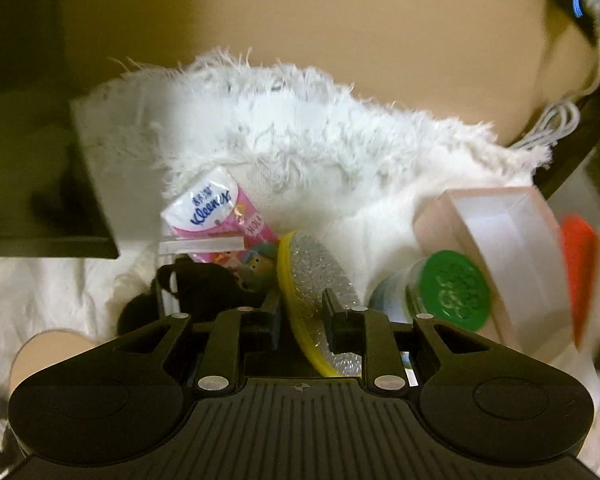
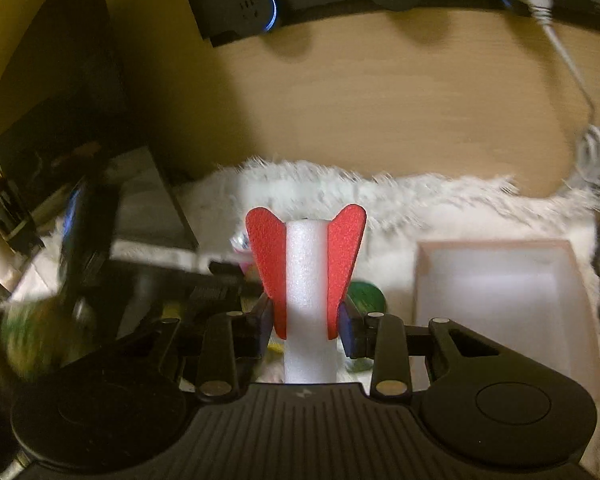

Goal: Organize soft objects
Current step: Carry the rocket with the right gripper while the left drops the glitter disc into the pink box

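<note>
In the left wrist view my left gripper is shut on a round yellow sponge with a glittery silver face, held tilted. It is just above a clear bin that holds a pink Kleenex pack and a black soft item. In the right wrist view my right gripper is shut on a white foam tube with two red fins, which stands upright over the white furry mat. The fins' red edge shows blurred at the far right of the left wrist view.
A pale pink open box lies on the mat to the right. A green-lidded jar lies on its side next to it. A black power strip with a white plug and cable hangs on the wooden back wall. Dark shelving stands at the left.
</note>
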Available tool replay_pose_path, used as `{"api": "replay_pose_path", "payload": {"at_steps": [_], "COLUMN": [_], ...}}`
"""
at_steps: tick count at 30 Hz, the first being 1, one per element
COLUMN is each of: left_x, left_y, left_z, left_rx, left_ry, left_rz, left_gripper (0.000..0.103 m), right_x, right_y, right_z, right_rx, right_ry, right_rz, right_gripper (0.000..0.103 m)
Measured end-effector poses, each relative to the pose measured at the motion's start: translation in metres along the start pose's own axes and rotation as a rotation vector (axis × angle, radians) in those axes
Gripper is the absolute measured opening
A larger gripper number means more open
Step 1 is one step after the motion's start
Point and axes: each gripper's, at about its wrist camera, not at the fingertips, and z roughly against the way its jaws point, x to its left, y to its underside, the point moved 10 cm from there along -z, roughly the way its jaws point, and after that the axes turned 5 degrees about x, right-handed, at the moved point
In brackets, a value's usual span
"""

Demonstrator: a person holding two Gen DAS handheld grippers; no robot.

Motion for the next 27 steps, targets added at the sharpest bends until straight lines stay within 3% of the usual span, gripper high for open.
{"api": "replay_pose_path", "payload": {"at_steps": [4, 11, 14, 27], "left_x": [-0.013, -0.039, -0.035, -0.033], "left_y": [-0.006, 0.007, 0.012, 0.033], "left_z": [-0.016, -0.022, -0.021, 0.049], "left_rx": [0.036, 0.034, 0.038, -0.114], "left_ry": [0.019, 0.129, 0.098, 0.15], "left_rz": [-0.026, -0.034, -0.001, 0.004], "left_gripper": [0.028, 0.021, 0.018, 0.017], "right_x": [-0.005, -0.007, -0.014, -0.026], "right_y": [0.021, 0.034, 0.035, 0.015], "right_z": [0.006, 0.011, 0.009, 0.026], "right_rx": [0.003, -0.001, 0.01, -0.046], "right_ry": [0.039, 0.039, 0.037, -0.001], "right_rz": [0.008, 0.0, -0.017, -0.072], "right_gripper": [0.033, 0.033, 0.033, 0.033]}}
